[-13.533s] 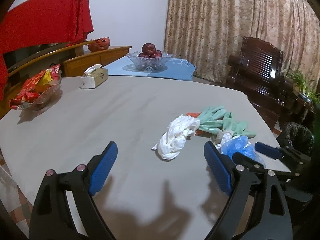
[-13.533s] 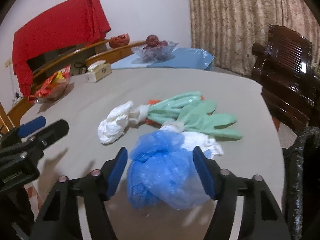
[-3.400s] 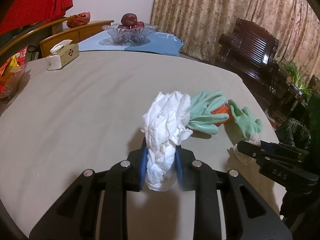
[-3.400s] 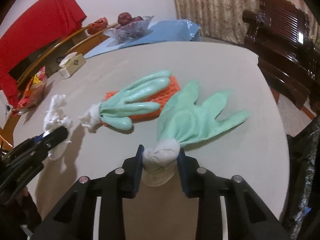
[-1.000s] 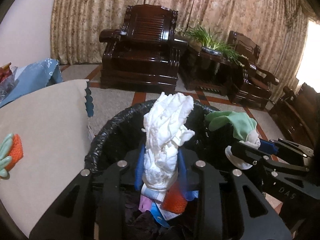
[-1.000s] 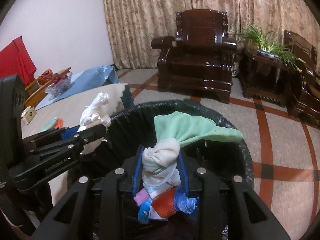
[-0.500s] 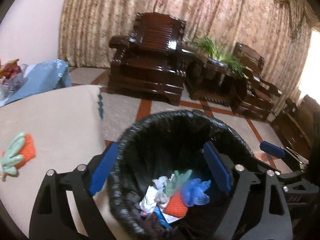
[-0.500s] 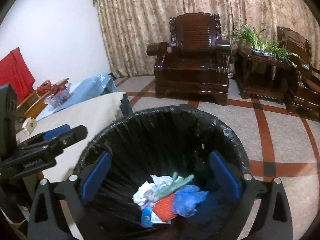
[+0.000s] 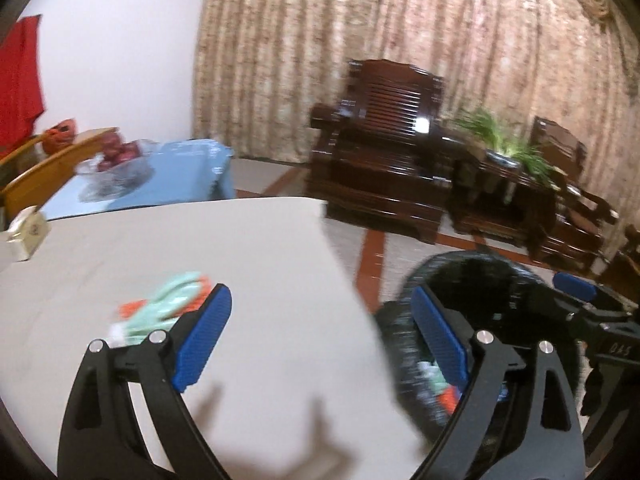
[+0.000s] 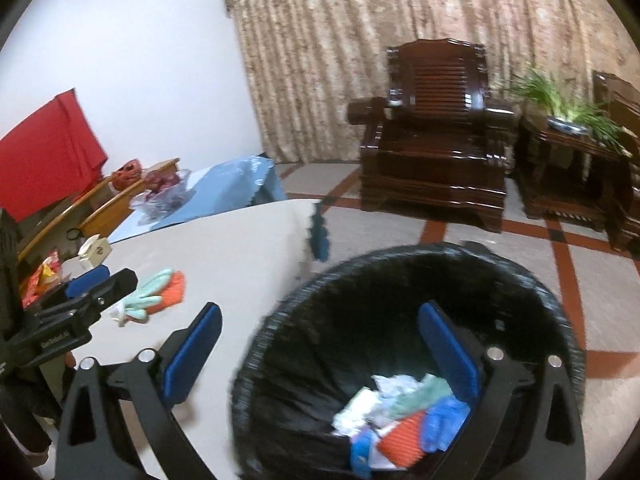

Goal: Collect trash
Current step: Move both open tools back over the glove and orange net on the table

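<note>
On table (image 9: 260,248): one green glove (image 9: 162,308)

one green glove (image 10: 146,289), one bin (image 10: 520,280), two armchairs (image 10: 436,128)

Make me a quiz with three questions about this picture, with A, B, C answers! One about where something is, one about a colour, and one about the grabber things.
1. Where is the green glove that is not thrown away yet?
A. on the table
B. on the armchair
C. on the floor

2. What colour is the liner of the trash bin?
A. white
B. black
C. yellow

3. How is the right gripper?
A. shut on a glove
B. shut on a tissue
C. open, holding nothing

Answers:
1 A: the glove lies on an orange thing on the table.
2 B: the bag round the bin's rim and inside is black.
3 C: its blue pads stand far apart with nothing between; the jaws have just been opening.
</note>
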A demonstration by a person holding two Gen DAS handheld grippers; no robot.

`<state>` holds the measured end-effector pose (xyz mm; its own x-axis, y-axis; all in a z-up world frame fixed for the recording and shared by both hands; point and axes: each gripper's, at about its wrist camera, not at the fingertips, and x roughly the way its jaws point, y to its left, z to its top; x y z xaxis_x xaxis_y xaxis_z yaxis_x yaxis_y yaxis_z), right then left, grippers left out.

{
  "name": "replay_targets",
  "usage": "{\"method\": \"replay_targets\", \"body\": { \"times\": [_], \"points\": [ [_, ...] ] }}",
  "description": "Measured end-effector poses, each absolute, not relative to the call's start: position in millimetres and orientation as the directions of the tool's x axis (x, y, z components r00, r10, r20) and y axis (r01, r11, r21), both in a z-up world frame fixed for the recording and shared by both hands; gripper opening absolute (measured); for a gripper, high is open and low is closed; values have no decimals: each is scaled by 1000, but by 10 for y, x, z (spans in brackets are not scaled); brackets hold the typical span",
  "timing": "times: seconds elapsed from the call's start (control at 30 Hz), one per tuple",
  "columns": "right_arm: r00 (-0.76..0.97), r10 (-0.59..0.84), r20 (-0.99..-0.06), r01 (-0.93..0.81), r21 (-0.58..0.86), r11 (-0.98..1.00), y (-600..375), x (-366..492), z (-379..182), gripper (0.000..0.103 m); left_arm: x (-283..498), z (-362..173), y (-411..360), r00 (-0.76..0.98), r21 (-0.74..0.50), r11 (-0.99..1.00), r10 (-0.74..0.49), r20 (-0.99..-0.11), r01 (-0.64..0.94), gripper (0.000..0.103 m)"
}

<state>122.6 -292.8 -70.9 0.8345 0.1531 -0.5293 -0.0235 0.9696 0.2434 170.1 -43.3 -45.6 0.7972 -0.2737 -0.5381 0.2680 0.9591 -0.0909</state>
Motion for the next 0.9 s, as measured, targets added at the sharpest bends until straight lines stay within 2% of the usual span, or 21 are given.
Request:
{"method": "replay_targets", "body": {
  "times": [0.2,0.5,0.63,0.9],
  "points": [
    [824,230,-518,-128,226,966,-2352,1467,-675,97,1736,-483,183,820,-60,985,-166,-548,160,88],
    [792,306,-528,-226,213,951,-1600,1880,-805,97,1961,-752,924,797,-29,999,-43,-602,31,75],
    [772,312,-554,-238,204,950,-1345,2052,-939,97,2121,-956,1065,770,-33,999,-28,-637,9,68],
    [740,295,-604,-225,191,955,-1161,2272,-1147,97,2389,-1390,1199,696,-67,998,-39,-717,-13,63]
  ]
}}
